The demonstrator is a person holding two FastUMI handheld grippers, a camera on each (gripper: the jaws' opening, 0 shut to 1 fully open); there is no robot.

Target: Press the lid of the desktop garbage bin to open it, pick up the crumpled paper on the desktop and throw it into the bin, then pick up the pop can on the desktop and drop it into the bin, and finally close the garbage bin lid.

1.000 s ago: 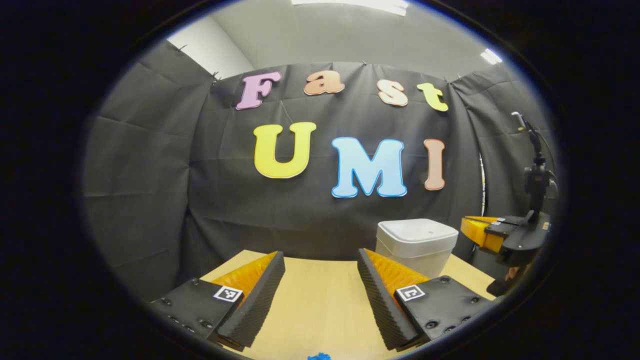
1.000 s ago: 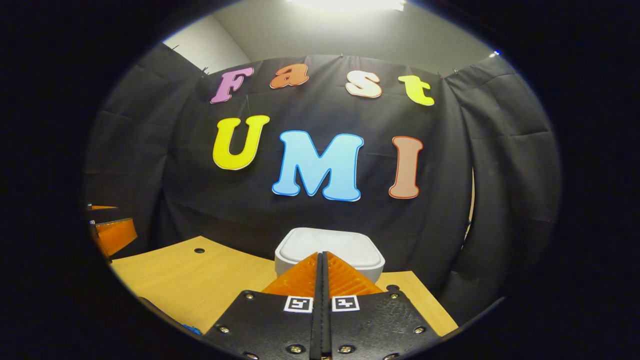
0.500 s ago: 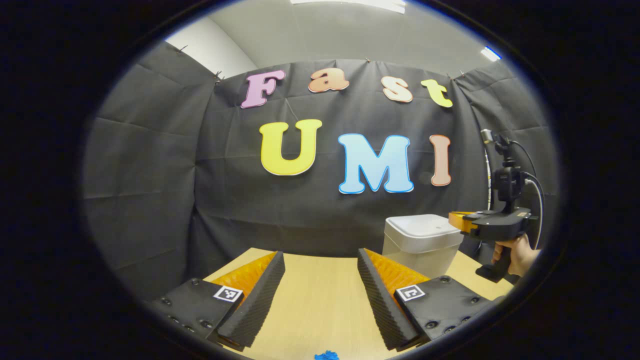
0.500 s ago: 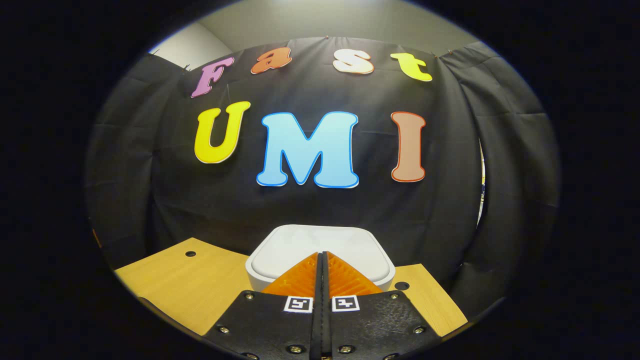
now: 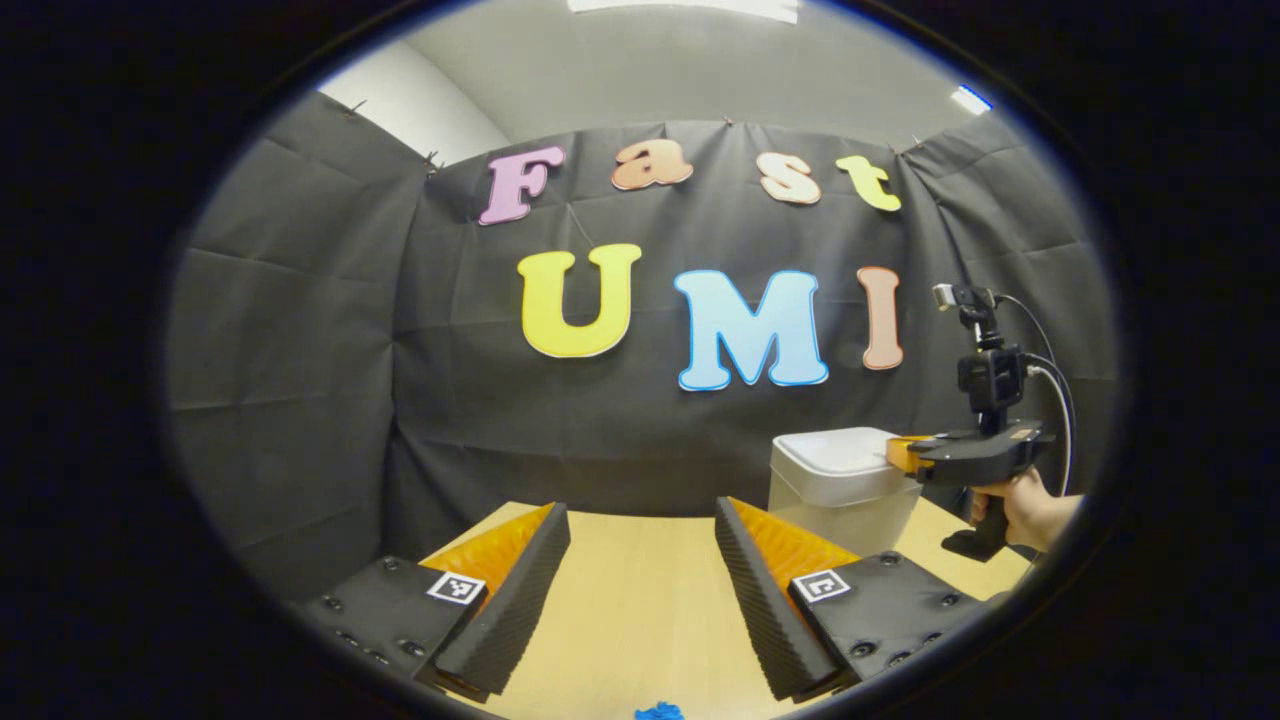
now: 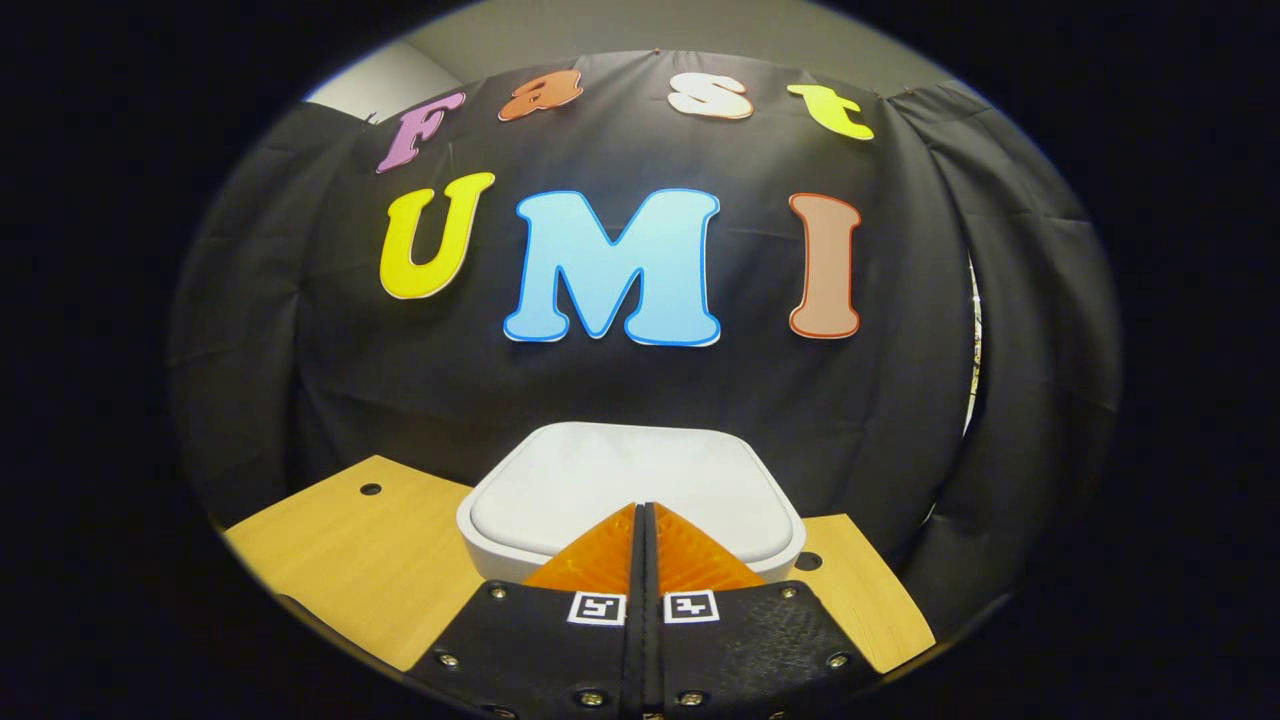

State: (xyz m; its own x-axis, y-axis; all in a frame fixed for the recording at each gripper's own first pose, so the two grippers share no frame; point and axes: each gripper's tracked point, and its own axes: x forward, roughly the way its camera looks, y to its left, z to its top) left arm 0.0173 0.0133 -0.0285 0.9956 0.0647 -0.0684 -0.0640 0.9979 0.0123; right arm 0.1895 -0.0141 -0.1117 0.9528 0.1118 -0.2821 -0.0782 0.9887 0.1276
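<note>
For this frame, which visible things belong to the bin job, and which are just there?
Part of the job:
- garbage bin, its lid down
- right claw, shut, tip over the lid's near edge
- left claw, open, over the table
- blue scrap at the table's near edge, possibly the crumpled paper; too little shows

Just there:
- wooden table
- hand holding the right claw's grip

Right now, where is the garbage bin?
The garbage bin stands at the desk's far edge against the black cloth wall, lid closed, with the shut right hand-held gripper directly over the lid's near edge.
</note>
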